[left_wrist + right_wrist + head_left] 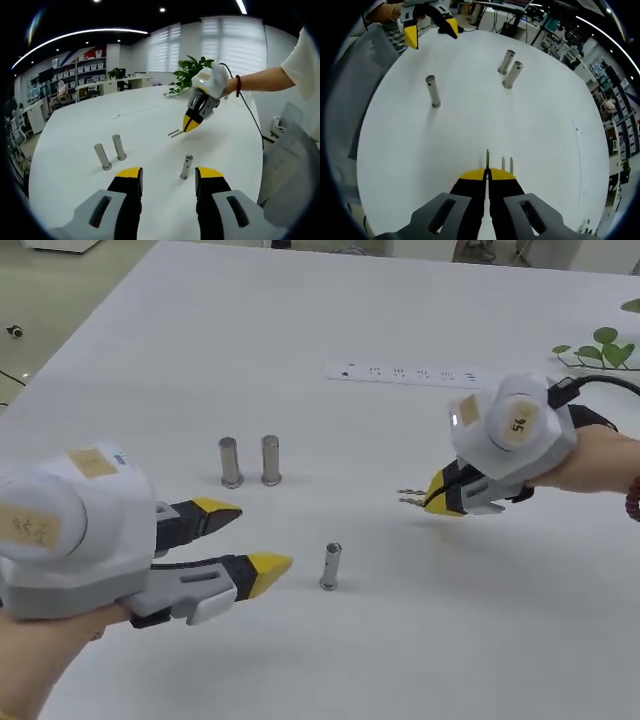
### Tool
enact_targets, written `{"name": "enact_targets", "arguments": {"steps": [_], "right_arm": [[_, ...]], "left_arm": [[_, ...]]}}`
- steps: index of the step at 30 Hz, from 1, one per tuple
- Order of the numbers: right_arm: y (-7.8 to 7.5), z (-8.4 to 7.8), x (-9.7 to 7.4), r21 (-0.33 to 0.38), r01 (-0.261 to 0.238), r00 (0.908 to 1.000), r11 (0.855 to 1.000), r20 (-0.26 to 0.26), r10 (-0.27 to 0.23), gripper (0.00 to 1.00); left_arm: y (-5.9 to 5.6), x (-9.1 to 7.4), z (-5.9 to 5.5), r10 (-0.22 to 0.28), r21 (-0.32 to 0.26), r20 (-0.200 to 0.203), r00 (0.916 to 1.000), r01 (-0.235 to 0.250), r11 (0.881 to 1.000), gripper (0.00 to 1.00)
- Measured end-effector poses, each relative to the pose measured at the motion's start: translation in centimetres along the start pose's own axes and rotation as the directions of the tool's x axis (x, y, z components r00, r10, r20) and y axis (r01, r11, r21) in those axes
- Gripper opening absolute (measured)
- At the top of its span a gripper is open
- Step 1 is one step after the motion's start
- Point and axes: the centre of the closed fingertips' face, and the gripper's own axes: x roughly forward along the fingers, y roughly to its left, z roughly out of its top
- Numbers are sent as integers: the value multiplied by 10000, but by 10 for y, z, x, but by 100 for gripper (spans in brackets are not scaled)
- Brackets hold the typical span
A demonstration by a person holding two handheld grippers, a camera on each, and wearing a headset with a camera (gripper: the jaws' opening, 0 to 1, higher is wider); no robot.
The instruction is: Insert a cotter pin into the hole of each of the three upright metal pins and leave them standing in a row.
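Bottom centre of the right gripper view: the right gripper [486,172] is clamped on a cotter pin [487,158], just a sliver poking out, the rest buried between the jaws. Right beside it, two loose cotter pins [507,163], near ends tucked behind the jaw tip. In the head view, mid-right, those pins blur into one faint cluster, too small to count. Lower left, the left gripper [258,536] runs off the edge and the hand [45,665] is cut by the bottom. Upper right, the plant [600,348] is clipped. Left of centre, the paired metal pins [231,460]: holes too small to tell.

Right tool [487,173], jaws together, pinches a cotter pin [487,157].
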Motion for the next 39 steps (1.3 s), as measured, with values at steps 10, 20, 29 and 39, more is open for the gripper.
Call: {"name": "enact_targets", "arguments": {"steps": [10, 20, 29, 39], "right_arm": [[2, 36, -20, -925, 913, 9913, 9915, 1035, -816, 1], [13, 71, -33, -1506, 1377, 9748, 9790, 1957, -1070, 1], [24, 92, -44, -2045, 1593, 9641, 9658, 2427, -1076, 1], [35, 104, -50, -2432, 1777, 9554, 9536, 2750, -1079, 1]], "left_arm": [[-1, 8, 19, -245, -695, 360, 9991, 270, 9972, 36], [-12, 20, 36, -717, -788, 573, 9958, 761, 9940, 33], [-21, 30, 43, -1202, -1109, 538, 9913, 1256, 9859, 28], [-33, 38, 42, -1685, -2157, 529, 9843, 1760, 9605, 20]]}}
